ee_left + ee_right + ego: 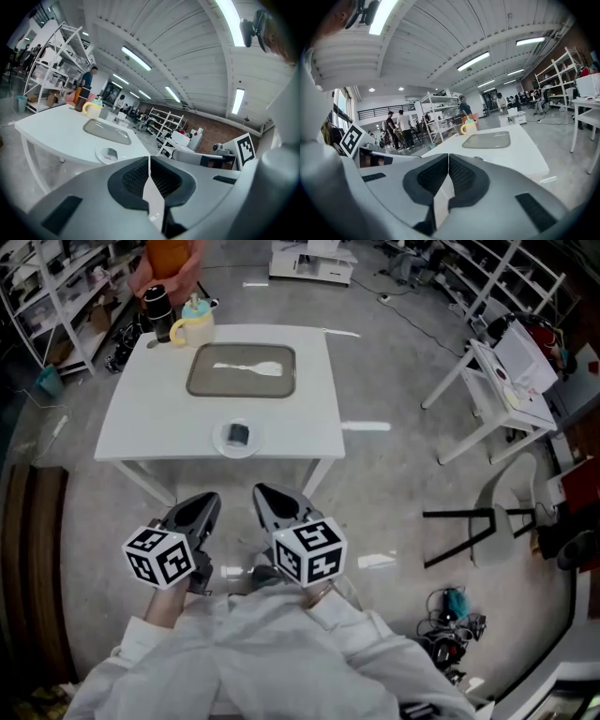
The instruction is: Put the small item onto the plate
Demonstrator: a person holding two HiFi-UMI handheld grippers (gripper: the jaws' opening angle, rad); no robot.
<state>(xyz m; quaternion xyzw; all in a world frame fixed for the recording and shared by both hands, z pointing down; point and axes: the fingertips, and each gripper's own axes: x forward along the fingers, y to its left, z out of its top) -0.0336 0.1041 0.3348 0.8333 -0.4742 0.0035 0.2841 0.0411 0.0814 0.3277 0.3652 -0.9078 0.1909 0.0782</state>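
My left gripper [202, 508] and right gripper [270, 501] are pressed together, pinching nothing, at lower centre of frame. The small dark item [239, 434] lies on the plate [221, 442], above them, at the table's [141, 418] near edge

Bright, even indoor light from the ceiling tube lights [136, 58]. The nearest strip [382, 16] is clipped white. Head view has heavy barrel distortion, dark corners and glare streaks on the glossy floor [366, 426]. The white table [131, 418] is nearly blown out, with a soft shadow beneath. Both gripper views are fisheye with black rims. The left gripper [149, 161] and right gripper [448, 158] look soft up close, while the background is sharper.
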